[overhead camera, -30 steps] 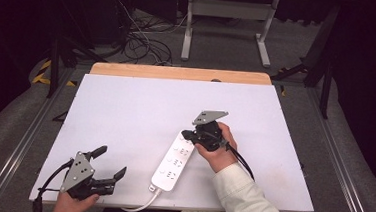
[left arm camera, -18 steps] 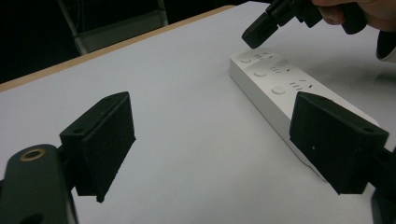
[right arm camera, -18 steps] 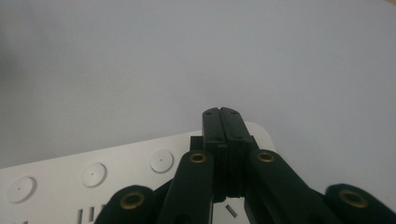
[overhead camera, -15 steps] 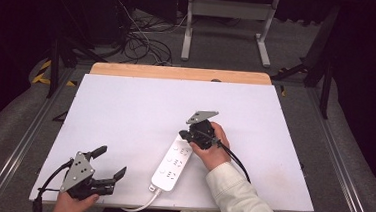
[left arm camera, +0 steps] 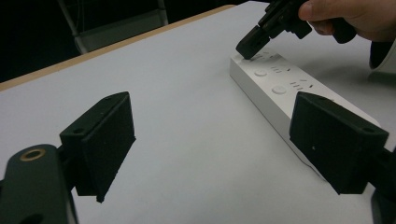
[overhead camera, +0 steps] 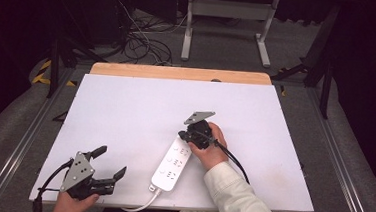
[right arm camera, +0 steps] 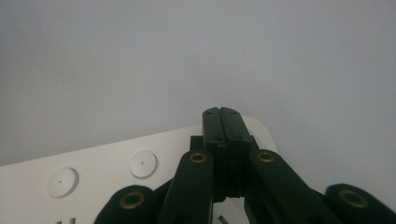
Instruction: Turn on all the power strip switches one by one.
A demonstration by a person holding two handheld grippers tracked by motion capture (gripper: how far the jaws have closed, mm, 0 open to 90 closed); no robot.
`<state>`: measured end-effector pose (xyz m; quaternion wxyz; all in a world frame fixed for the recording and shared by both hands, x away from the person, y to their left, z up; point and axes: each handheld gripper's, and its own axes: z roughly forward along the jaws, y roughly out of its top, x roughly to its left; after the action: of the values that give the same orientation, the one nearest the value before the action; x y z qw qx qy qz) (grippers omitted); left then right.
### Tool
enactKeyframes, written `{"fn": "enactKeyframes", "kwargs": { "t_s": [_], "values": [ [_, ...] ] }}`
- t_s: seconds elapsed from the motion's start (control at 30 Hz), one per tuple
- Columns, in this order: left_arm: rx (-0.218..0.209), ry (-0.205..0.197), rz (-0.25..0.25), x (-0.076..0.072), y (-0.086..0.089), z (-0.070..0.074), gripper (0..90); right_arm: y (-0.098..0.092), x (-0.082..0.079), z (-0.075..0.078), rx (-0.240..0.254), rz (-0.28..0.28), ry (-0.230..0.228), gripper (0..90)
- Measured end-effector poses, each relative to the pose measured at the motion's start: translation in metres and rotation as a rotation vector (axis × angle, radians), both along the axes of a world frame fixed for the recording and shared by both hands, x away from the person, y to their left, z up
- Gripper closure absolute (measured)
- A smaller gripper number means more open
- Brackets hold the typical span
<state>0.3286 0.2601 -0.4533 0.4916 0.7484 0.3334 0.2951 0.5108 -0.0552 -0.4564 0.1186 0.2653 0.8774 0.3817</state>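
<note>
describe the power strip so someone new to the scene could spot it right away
On the white table, look near the front edge, just right of centre. The power strip is a long white bar lying diagonally, cord trailing off the front edge; the shut right gripper tips onto its far end, with round buttons beside its sockets.

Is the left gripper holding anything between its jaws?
No, the left gripper has its jaws standing wide apart over the bare table, with the power strip lying off to one side.

The power strip [overhead camera: 171,162] lies on the table [overhead camera: 125,111] near its front edge. The right gripper [overhead camera: 183,135] sits over the strip's far end; the left gripper [overhead camera: 108,163] sits left of it, apart.
</note>
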Motion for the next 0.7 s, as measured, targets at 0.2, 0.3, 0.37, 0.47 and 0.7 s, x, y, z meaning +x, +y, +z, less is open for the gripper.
{"fn": "enactKeyframes", "kwargs": {
  "t_s": [0.2,0.3,0.37,0.47,0.7],
  "values": [
    [0.008,-0.002,0.0,0.0,-0.0001,0.0001,14.5,-0.001,-0.0013,-0.0024,0.014,0.001,-0.006,90.0],
    [0.009,-0.001,-0.001,-0.0002,-0.0002,0.0001,14.5,-0.0016,-0.0017,-0.0034,0.015,0.004,-0.011,90.0],
    [0.007,-0.001,0.0,-0.0004,-0.0002,0.0,14.5,-0.0016,-0.0015,-0.0036,0.02,0.005,-0.005,90.0],
    [0.007,-0.001,0.0,-0.0003,-0.0002,0.0001,14.5,-0.0009,-0.0016,-0.0041,0.015,-0.003,-0.005,90.0],
    [0.011,-0.002,-0.001,-0.0007,-0.0009,0.0,14.5,0.002,-0.0012,-0.0024,-0.012,-0.005,0.005,90.0]
  ]
}}
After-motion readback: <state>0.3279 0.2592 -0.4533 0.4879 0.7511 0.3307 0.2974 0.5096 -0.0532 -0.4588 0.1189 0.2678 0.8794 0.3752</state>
